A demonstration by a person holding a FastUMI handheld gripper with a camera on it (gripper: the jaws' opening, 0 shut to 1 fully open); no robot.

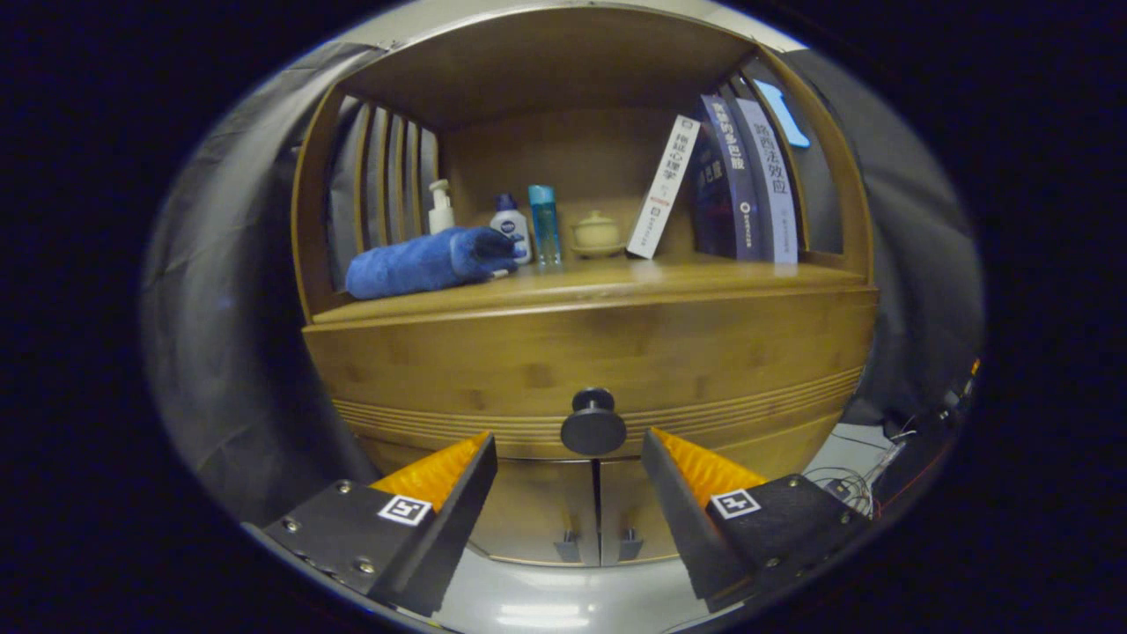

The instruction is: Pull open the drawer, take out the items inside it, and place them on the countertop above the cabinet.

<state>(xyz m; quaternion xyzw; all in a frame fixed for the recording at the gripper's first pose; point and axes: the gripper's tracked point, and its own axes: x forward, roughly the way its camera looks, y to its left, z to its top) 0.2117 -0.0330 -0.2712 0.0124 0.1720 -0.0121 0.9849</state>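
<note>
Wooden drawer (590,361) knob (593,423) sits between the gripper's (569,449) wide-spread, empty fingers.

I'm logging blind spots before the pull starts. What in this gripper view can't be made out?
- Drawer contents: hidden behind its closed front, gripper view.
- Knob contact: the gripper has its jaws open on either side; how far ahead the knob sits is unclear.
- Far end of the blue towel: covers part of the bottles behind it.
- Lower cabinet doors: partly blocked by the jaws.
</note>
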